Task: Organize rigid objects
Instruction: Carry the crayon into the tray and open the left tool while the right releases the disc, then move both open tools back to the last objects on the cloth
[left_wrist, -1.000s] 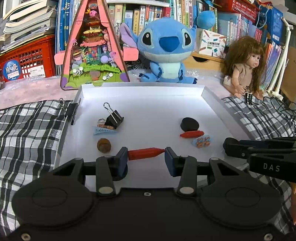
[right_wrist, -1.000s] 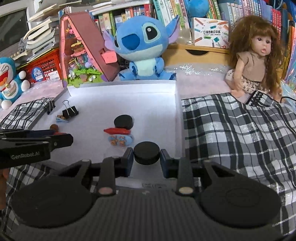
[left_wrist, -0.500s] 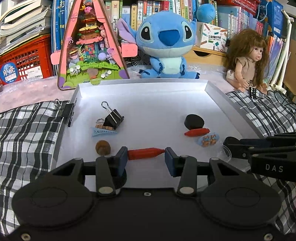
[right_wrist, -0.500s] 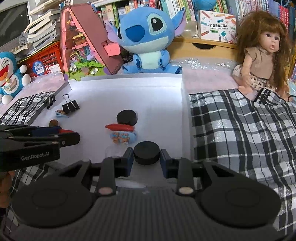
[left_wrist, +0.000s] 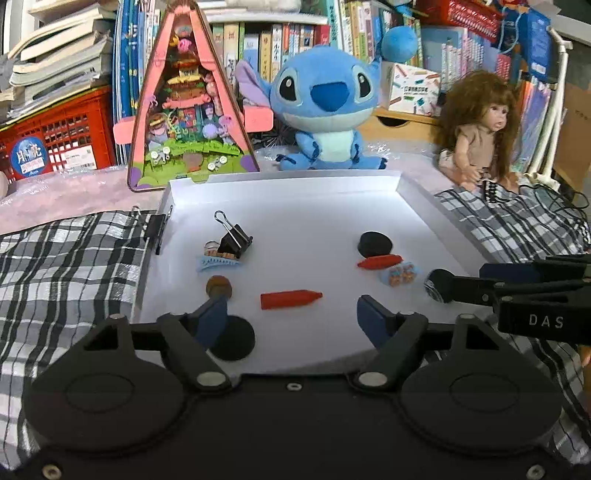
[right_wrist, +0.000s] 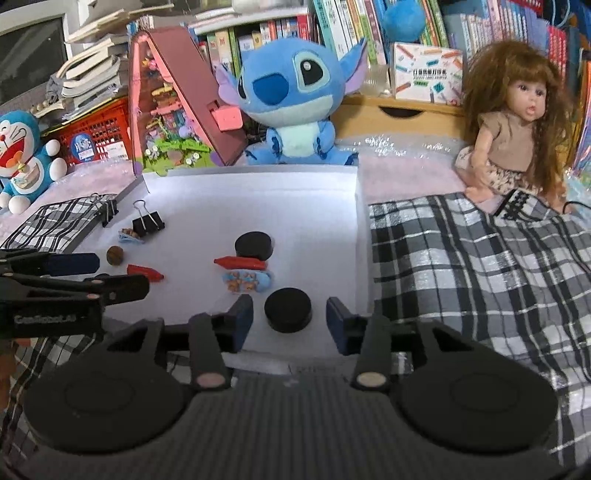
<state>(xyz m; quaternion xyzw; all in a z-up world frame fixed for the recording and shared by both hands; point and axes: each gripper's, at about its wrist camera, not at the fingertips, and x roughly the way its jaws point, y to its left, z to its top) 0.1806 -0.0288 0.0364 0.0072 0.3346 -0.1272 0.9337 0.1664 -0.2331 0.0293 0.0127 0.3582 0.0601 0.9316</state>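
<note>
A white tray (left_wrist: 295, 192) lies on a checked cloth. My left gripper (left_wrist: 291, 314) is open; a red crayon (left_wrist: 290, 298) lies free on the tray between its fingers. A black disc (left_wrist: 234, 339) sits by the left finger. My right gripper (right_wrist: 290, 319) is open around a black puck (right_wrist: 289, 309) that rests on the tray (right_wrist: 258, 184). Further in lie another black puck (right_wrist: 254, 244), a second red crayon (right_wrist: 240, 262), a small printed clip (right_wrist: 245, 280), a brown nut (left_wrist: 218, 286), a black binder clip (left_wrist: 233, 236) and a blue hair clip (left_wrist: 218, 263).
A Stitch plush (left_wrist: 325, 110), a pink triangular toy house (left_wrist: 188, 103) and a doll (left_wrist: 480, 129) stand behind the tray. Another binder clip (left_wrist: 155, 225) grips the tray's left rim. Books and a red crate (left_wrist: 51, 136) fill the background.
Both grippers opened. The left let go of the red crayon, the right let go of the black puck; both objects now rest on the tray.
</note>
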